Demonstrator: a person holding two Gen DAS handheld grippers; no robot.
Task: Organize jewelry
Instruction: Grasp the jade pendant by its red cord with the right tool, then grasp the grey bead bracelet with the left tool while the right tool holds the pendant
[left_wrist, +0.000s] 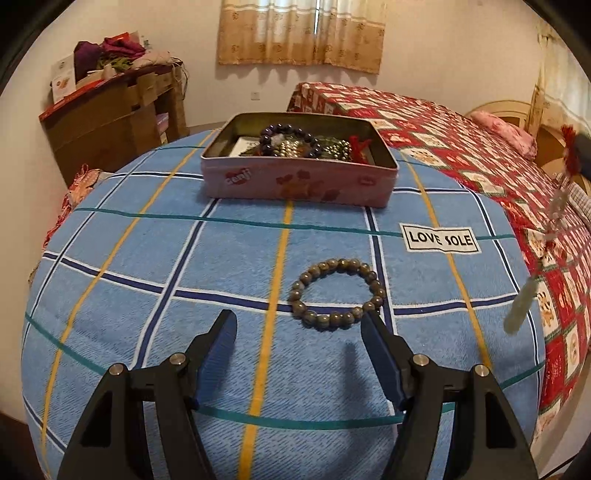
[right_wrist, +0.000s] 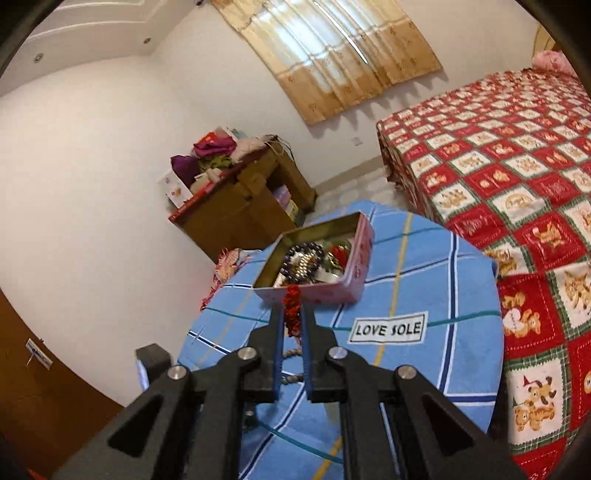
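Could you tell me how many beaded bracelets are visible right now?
2: a brown bracelet lying on the blue towel before the left gripper, and a purple bracelet inside the tin. Others may be hidden there.

I'm in a bedroom at home. A bed (right_wrist: 509, 177) with a red patchwork teddy-bear quilt runs along my right, a pink pillow (left_wrist: 506, 131) at its head. Tan patterned curtains (left_wrist: 301, 33) hang over the window in the plain white wall. In the corner stand cardboard boxes (left_wrist: 114, 118) heaped with folded clothes (left_wrist: 114, 51). In front of me is a small round desk under a blue checked towel (left_wrist: 184, 295) labelled LOVE SOLE. A brown wooden door (right_wrist: 33, 398) shows at my left.
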